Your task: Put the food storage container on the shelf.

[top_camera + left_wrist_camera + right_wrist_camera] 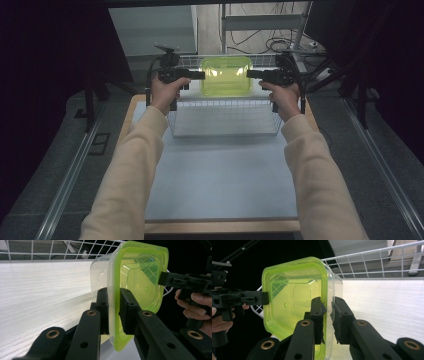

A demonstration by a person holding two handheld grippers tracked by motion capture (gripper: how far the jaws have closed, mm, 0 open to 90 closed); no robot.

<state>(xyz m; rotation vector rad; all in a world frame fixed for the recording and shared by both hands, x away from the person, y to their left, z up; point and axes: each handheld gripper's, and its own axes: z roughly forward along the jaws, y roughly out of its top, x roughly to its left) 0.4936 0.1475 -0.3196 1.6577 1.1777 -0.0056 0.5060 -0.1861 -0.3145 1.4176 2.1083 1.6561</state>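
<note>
Item: clear plastic container (226, 76) with green lid (140, 285), apparently empty, held tilted on edge above the wire basket (225, 117) on the surface (220, 175). Left gripper (197, 75) jaws pinch the lid rim on one side; right gripper (253, 74) jaws pinch the opposite rim. Basket empty. Status, judged: container lifted; placement, whether in or out, remains.
</note>
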